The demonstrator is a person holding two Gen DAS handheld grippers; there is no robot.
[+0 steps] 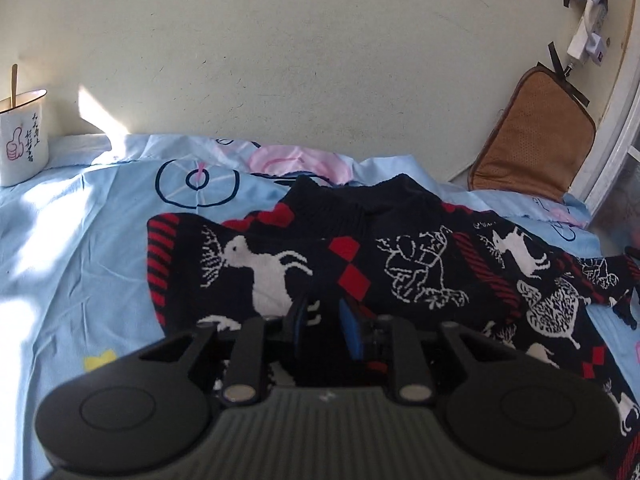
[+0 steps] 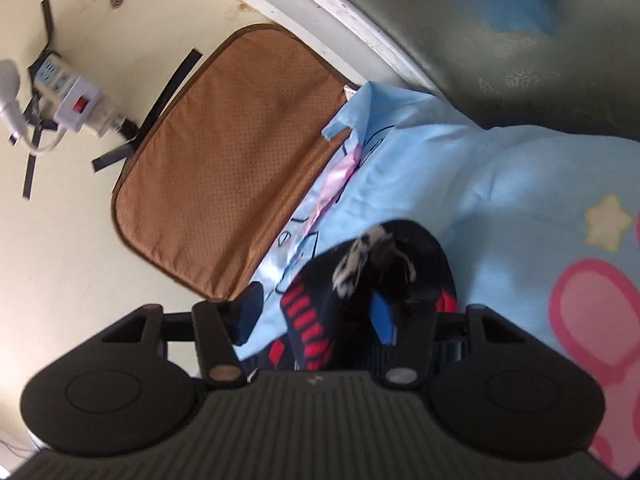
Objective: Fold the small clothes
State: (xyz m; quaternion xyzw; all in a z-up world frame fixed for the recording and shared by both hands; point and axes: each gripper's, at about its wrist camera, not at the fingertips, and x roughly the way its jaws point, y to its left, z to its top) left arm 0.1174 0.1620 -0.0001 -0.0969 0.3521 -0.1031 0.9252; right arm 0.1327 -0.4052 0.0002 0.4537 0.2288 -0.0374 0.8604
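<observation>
A small black knit sweater [image 1: 400, 264] with red bars and white animal figures lies spread on a light blue printed sheet [image 1: 80, 264]. Its left sleeve is folded in over the body; its right sleeve stretches out to the right. My left gripper [image 1: 326, 320] hovers low over the sweater's lower middle, jaws apart with a narrow gap, nothing between the blue pads. In the right wrist view my right gripper [image 2: 316, 312] is open, and the sweater's sleeve end [image 2: 372, 276] lies between its fingers, bunched against the right pad [image 2: 382, 316].
A white mug [image 1: 22, 136] with a stick stands at the far left by the wall. A brown cushion [image 1: 532, 140] leans on the wall at the right; it also shows in the right wrist view [image 2: 224, 160]. A taped power strip [image 2: 68, 96] hangs on the wall.
</observation>
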